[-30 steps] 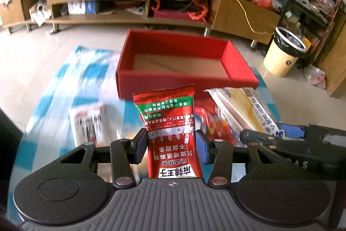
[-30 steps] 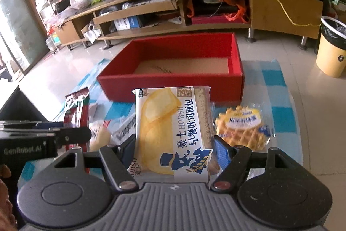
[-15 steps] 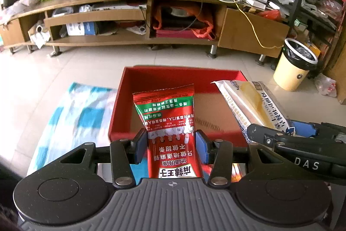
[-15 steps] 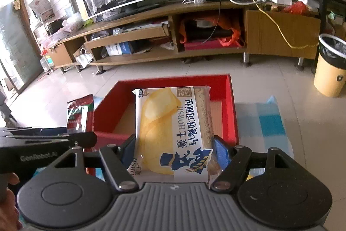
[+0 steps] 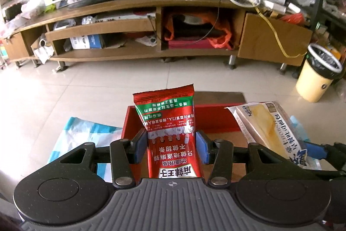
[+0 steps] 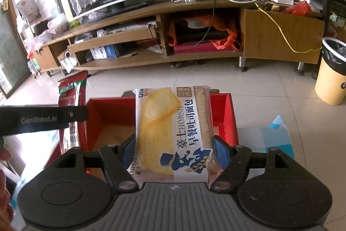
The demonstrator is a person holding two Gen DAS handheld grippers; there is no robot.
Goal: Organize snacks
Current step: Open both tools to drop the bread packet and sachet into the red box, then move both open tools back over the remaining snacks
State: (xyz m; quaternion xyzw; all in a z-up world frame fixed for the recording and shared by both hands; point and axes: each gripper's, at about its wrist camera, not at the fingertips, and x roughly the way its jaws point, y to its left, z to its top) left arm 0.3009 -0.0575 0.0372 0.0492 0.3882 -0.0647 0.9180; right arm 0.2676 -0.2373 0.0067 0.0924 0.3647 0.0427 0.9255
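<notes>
Red snack packet (image 5: 166,129) pinched in left gripper (image 5: 170,144) | bread pack (image 6: 173,133) pinched in right gripper (image 6: 173,152) | red box (image 6: 222,116) beneath fingers; release best made low, side by side.

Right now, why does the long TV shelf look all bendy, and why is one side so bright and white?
Left wrist view: the fisheye lens bows the TV shelf into a curve. Right wrist view: daylight glare whitens the floor at the left edge, and the bread packet looks sharp.
</notes>
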